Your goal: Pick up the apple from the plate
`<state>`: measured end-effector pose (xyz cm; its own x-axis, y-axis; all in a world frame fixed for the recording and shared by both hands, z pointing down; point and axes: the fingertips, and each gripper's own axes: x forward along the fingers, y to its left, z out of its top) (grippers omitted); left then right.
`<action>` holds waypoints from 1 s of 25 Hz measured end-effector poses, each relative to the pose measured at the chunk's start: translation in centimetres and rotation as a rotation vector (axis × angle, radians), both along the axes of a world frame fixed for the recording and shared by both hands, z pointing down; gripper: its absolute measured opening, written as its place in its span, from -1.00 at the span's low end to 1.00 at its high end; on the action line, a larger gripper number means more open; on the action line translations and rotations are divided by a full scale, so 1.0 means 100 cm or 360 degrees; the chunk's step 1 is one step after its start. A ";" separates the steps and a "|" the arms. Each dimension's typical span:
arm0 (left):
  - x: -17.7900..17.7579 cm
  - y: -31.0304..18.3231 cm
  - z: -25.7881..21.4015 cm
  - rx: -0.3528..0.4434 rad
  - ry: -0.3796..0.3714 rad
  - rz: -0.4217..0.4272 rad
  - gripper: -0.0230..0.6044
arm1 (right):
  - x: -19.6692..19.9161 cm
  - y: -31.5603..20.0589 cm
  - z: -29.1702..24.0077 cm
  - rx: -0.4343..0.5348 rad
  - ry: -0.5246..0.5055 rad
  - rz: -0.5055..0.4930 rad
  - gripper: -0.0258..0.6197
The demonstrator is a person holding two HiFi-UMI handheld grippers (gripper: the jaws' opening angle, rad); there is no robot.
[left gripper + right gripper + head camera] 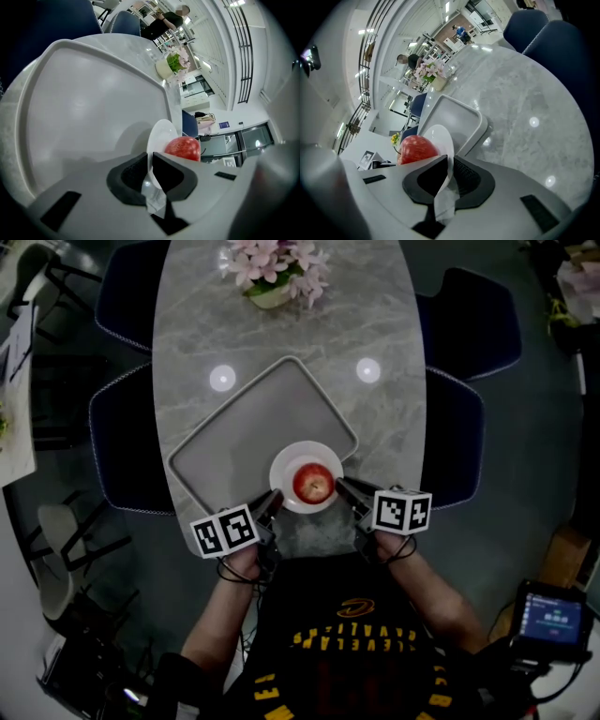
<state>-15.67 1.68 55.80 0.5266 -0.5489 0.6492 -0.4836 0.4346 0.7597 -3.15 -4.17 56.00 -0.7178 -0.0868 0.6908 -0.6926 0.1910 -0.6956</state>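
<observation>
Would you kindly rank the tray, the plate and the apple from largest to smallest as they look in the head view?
1. grey tray
2. white plate
3. red apple
The differences are plain; none look alike.

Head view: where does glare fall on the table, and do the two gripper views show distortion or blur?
Head view: two round lamp reflections on the table, either side of the far corner of the tray; dark corners. Left gripper view: fisheye bends the tray rim; the plate is sharp. Right gripper view: same bending, small glare spots on the table, apple clear.
</observation>
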 end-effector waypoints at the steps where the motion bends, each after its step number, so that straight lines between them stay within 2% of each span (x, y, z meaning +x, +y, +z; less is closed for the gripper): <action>1: 0.006 0.003 -0.002 -0.0001 0.0003 0.0009 -0.81 | 0.006 0.003 -0.001 -0.0001 -0.0002 0.0012 -0.77; 15: 0.083 0.010 -0.006 0.0032 0.0000 0.0114 -0.81 | 0.083 0.011 -0.005 0.0042 -0.0080 0.0124 -0.77; 25: 0.134 0.012 -0.009 0.0042 0.0018 0.0266 -0.81 | 0.139 0.024 -0.010 0.0070 -0.0078 0.0279 -0.78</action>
